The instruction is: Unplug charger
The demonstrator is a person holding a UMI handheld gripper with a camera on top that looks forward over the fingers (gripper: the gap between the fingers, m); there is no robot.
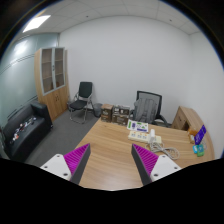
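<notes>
Gripper held above wooden desk, fingers spread wide, nothing between magenta pads. Charger not made out at this range; white power strip seen well beyond fingers, at desk's far side. Black office chair placed behind desk. Wooden cabinet set against far wall.

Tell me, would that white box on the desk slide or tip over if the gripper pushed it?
The white box looks low and flat on the smooth wooden desk, so it would probably slide rather than tip. It seems light. The open gripper is well short of it.
</notes>
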